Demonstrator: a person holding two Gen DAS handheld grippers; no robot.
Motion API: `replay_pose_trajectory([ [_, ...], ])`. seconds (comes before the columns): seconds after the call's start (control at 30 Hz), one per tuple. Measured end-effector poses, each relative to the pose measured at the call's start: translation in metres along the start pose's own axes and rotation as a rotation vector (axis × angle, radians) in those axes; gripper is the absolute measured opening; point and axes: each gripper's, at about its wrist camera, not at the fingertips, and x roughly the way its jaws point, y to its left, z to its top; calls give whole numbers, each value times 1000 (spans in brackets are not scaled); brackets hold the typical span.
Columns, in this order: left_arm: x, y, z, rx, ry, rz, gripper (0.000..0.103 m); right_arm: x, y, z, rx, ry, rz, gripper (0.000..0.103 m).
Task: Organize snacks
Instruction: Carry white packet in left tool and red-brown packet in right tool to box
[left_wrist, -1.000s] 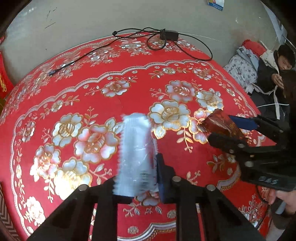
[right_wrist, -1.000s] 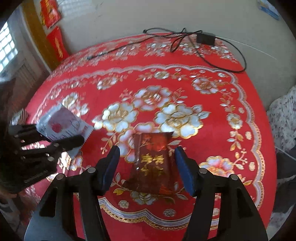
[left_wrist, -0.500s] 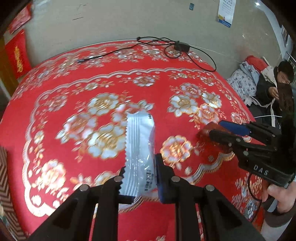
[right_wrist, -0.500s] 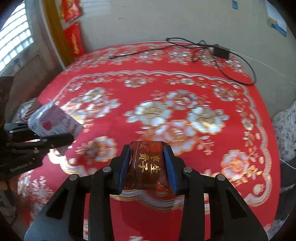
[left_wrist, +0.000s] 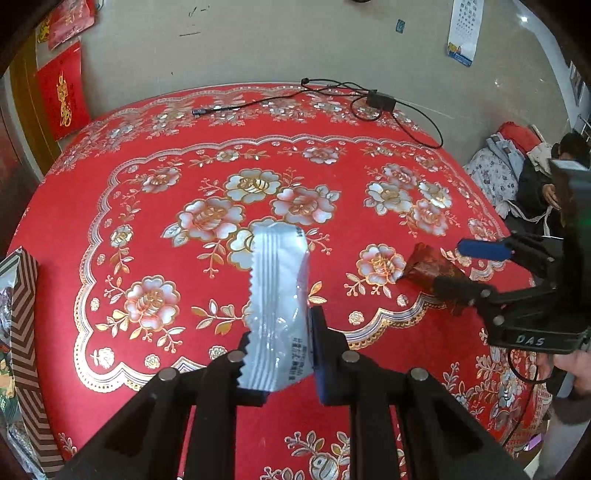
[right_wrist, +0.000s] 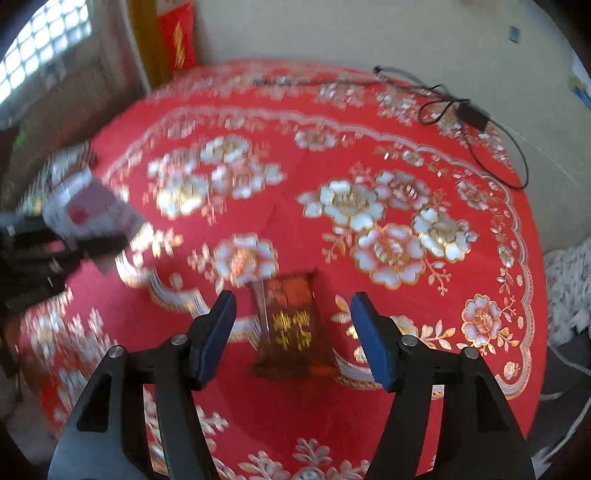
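- The striped box (left_wrist: 22, 332) is sitting at the table's (left_wrist: 184, 155) left edge, likely where snacks go.
- The left claw (left_wrist: 280, 343) is squeezing the silver snack pack (left_wrist: 279, 295), holding it up over the table.
- The right claw (right_wrist: 291, 332) has just been opening; its pads are not pressing the dark red snack pack (right_wrist: 293, 325) between them.

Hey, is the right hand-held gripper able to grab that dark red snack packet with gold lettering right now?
Probably yes. The dark red snack packet sits between the right hand-held gripper's open pads, which have just been opening, and nothing blocks it. The left hand-held gripper is off to the side, clamping a white wrapper.
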Motion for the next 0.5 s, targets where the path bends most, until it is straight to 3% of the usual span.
replay_pose_trajectory([
  [0.1, 3, -2, -1, 1, 7, -5, 19, 10, -4, 1, -9, 29, 18, 65],
  [0.13, 3, -3, -2, 4, 11, -5, 19, 16, -5, 1, -9, 46, 25, 55],
  [0.17, 3, -4, -3, 6, 12, -6, 19, 20, -4, 0, -17, 60, 37, 38],
  [0.27, 1, -2, -3, 4, 7, 2, 19, 17, 13, -4, -93, 53, 16, 35],
  [0.5, -9, 6, -7, -16, -13, 25, 19, -1, 37, -5, -87, -40, 44, 35],
])
